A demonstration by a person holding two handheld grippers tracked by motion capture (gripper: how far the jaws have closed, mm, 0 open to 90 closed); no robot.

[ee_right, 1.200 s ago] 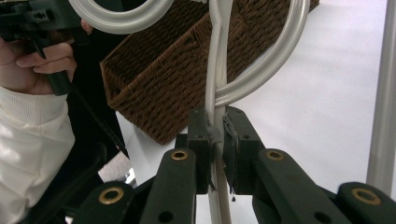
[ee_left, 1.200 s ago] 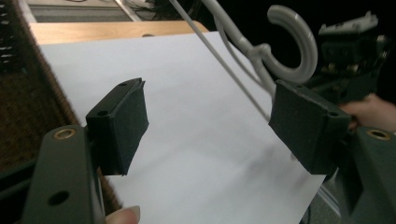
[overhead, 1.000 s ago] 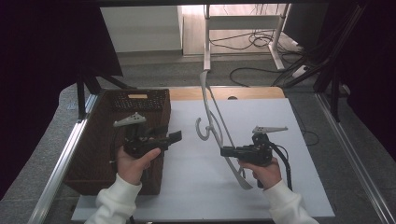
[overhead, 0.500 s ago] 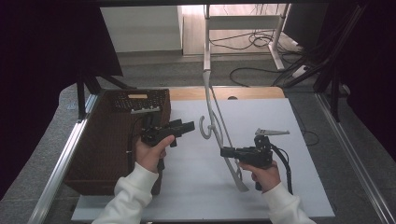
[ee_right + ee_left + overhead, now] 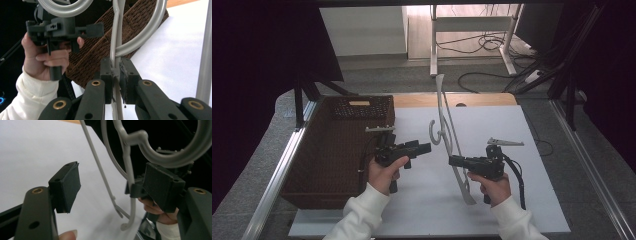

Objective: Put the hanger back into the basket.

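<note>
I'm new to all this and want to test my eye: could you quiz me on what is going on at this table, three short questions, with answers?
1. True or false: the right gripper is shut on the grey hanger.
2. What stands at the left of the white table? A) a glass bowl B) a brown woven basket C) a red toolbox
3. How do the jaws of the left gripper stand?

Key
1. True; its pads clamp the hanger's stem.
2. B, the brown woven basket.
3. Open, pointed at the hanger's hook, pads not pressing on it.
</note>
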